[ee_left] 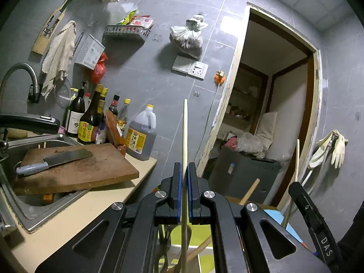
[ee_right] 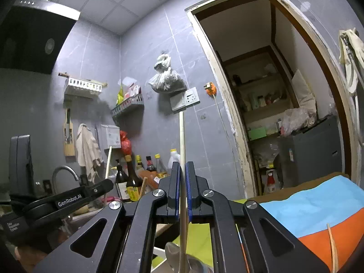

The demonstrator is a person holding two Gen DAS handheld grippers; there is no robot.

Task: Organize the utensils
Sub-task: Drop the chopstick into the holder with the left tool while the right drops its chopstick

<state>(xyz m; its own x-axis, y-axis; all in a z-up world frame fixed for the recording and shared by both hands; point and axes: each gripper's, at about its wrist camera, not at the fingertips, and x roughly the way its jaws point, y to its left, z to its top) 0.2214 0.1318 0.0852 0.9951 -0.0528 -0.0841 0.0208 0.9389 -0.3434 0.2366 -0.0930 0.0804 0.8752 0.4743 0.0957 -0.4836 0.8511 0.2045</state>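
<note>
In the left wrist view my left gripper (ee_left: 184, 166) is shut on a pale wooden chopstick (ee_left: 185, 125) that stands upright, its tip well above the blue pads. Under the jaws lie several wooden handles (ee_left: 249, 192) over a green and white holder (ee_left: 200, 234). My right gripper (ee_right: 183, 165) is shut on a second upright chopstick (ee_right: 181, 136), with a metal spoon (ee_right: 174, 249) just below it. Each gripper shows in the other's view: the right gripper (ee_left: 295, 187) at the right edge, the left gripper (ee_right: 107, 184) at the left, both with their sticks.
A sink (ee_left: 34, 218) at the left carries a wooden cutting board (ee_left: 91, 170) with a cleaver (ee_left: 56, 159). Several sauce bottles (ee_left: 88, 120) stand on the counter (ee_left: 91, 216) against the grey tiled wall. An open doorway (ee_left: 273, 113) is ahead on the right; a blue and orange cloth (ee_right: 318, 211) lies low right.
</note>
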